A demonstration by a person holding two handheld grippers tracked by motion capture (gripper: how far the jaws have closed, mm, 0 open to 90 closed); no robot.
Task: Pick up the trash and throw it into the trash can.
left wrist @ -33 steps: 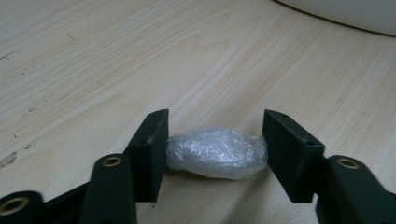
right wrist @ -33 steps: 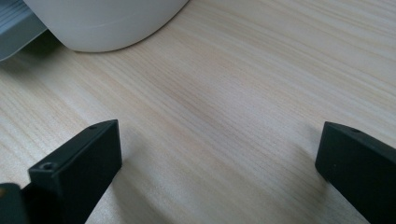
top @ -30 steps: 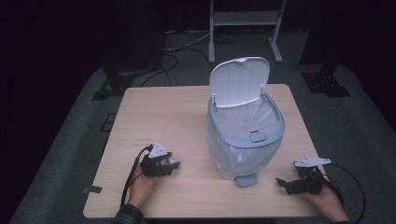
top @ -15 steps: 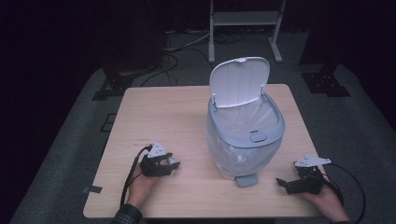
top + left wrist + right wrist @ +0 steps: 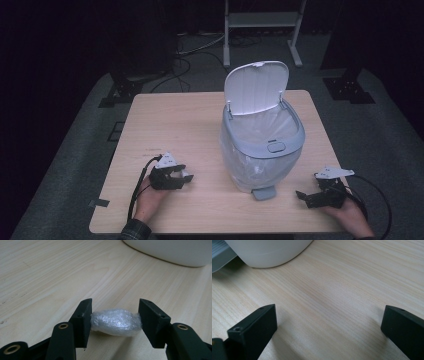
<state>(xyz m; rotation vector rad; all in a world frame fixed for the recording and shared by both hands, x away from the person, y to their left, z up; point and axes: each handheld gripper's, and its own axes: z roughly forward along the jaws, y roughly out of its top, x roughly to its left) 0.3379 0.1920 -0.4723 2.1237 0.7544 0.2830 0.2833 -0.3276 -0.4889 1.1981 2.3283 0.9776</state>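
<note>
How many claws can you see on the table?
2. The left claw sits at the table's near left and squeezes a crumpled ball of clear plastic. The right claw sits near right, by the open bin, wide open and holding nothing.

A recording studio or lab is suggested. A pale wooden table [image 5: 175, 125] is set alone on grey carpet [image 5: 360, 130], ringed by darkness. Black stand bases [image 5: 348, 89] are placed at the far left and right, loose cables [image 5: 192, 50] are strewn behind, and a white metal rack [image 5: 262, 22] is seen beyond.
</note>
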